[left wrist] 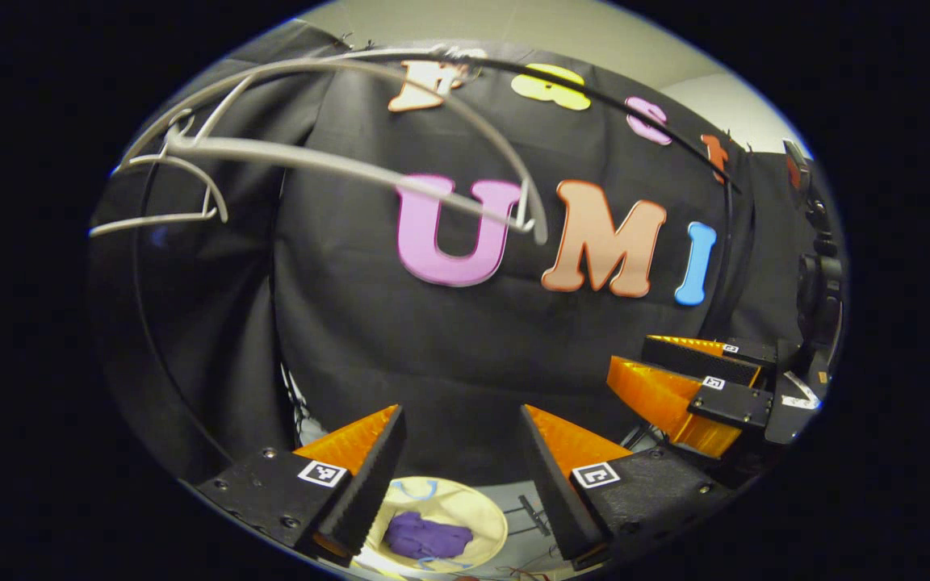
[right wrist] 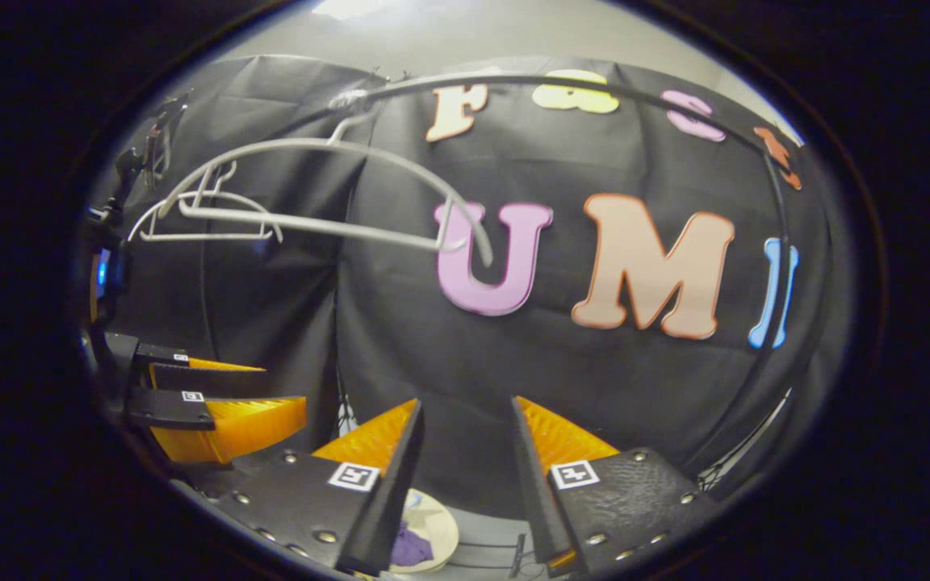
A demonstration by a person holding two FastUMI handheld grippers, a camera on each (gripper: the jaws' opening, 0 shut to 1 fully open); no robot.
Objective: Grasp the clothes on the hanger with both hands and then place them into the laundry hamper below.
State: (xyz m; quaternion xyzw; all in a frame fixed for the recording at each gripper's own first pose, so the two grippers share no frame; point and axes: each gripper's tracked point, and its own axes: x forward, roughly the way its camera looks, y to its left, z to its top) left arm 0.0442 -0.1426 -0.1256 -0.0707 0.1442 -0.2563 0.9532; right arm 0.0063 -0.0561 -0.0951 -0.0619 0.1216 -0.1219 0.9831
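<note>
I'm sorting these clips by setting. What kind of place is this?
Most likely a staged recording booth set up as a laundry corner, not a real home: black cloth wall, bare hangers on a curved rail, and a laundry hamper below holding a purple garment.

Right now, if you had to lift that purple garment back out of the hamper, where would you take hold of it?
Probably from straight above, on the raised middle of the purple garment. It lies crumpled in a heap at the bottom of the round hamper, so its bunched folds stick up, and the wall blocks any side approach. The left tool hangs open above it.
</note>
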